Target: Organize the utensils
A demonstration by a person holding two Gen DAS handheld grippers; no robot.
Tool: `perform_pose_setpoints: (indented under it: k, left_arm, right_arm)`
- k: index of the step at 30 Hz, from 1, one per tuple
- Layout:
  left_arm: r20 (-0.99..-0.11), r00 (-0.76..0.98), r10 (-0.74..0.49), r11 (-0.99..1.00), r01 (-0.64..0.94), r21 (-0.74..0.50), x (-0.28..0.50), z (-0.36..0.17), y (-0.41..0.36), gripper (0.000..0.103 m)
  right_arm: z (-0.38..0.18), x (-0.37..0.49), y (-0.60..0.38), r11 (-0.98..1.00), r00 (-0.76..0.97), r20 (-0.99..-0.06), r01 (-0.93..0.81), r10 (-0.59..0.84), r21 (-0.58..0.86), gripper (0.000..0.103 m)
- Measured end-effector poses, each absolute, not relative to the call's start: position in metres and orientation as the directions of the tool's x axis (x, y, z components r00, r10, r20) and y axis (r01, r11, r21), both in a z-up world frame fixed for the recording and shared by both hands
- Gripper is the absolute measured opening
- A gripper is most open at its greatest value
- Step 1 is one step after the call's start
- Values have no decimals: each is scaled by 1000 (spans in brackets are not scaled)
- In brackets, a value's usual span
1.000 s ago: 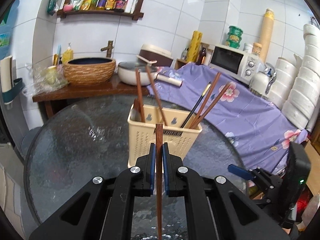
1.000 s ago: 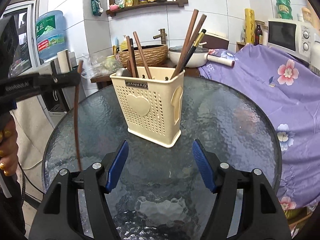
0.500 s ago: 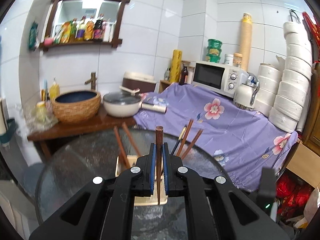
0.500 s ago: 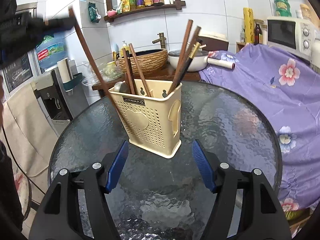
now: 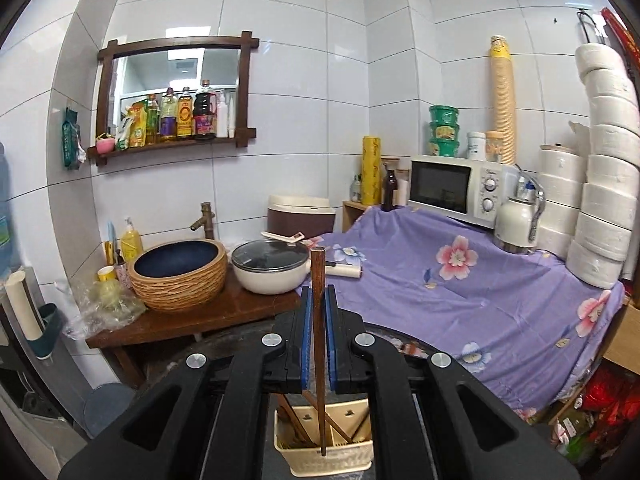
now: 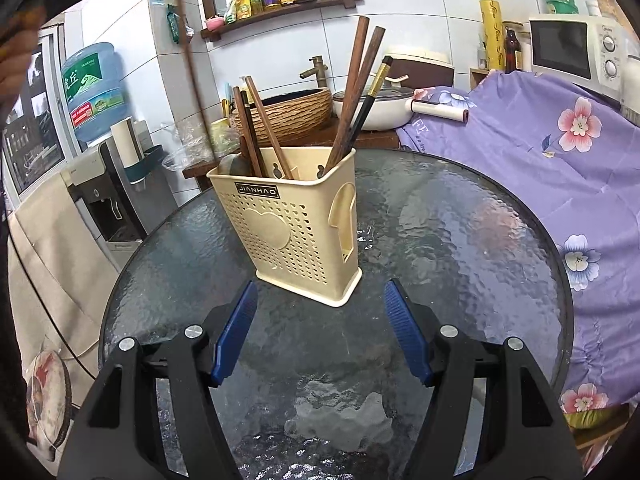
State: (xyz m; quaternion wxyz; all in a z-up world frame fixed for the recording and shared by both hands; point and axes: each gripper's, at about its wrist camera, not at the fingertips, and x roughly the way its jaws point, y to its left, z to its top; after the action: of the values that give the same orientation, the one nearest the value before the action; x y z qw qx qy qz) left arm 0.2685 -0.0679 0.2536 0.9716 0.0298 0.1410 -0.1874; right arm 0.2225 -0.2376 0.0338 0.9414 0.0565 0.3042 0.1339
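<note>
My left gripper (image 5: 318, 294) is shut on a brown chopstick (image 5: 319, 344), which it holds upright high above the table. In the left wrist view the stick's lower end hangs over the cream perforated utensil holder (image 5: 325, 462). The right wrist view shows the same chopstick (image 6: 192, 60) slanting down from the top left, with its tip above and left of the holder (image 6: 288, 224). Several brown chopsticks (image 6: 352, 92), one black chopstick and a grey spoon (image 6: 234, 164) stand in the holder. My right gripper (image 6: 320, 292) stands open and empty just in front of the holder's base.
The holder stands on a round textured glass table (image 6: 460, 248). Behind it a wooden counter carries a woven basin (image 5: 178, 274) and a white lidded pan (image 5: 270, 268). A purple flowered cloth (image 5: 460, 280) covers the right side, with a microwave (image 5: 452, 190). A water dispenser (image 6: 96, 92) stands at the left.
My left gripper has risen with the chopstick still in it, so the holder has dropped to the bottom of its view. The right gripper has stayed still and open.
</note>
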Motion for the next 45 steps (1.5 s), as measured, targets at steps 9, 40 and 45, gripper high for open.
perform_pose_setpoints:
  k: [9, 40, 45]
  left_arm:
    - [-355, 882, -310, 946, 322, -27, 314, 213, -70, 6]
    - [-384, 892, -238, 968, 248, -24, 260, 103, -41, 97]
    - [-387, 904, -181, 982, 187, -24, 219, 71, -17, 97]
  right_arm:
    - [27, 219, -232, 959, 770, -572, -222, 283, 175, 66]
    - [21, 192, -238, 973, 837, -496, -181, 230, 146, 81]
    - [23, 166, -235, 978, 885, -415, -184, 209, 101, 93]
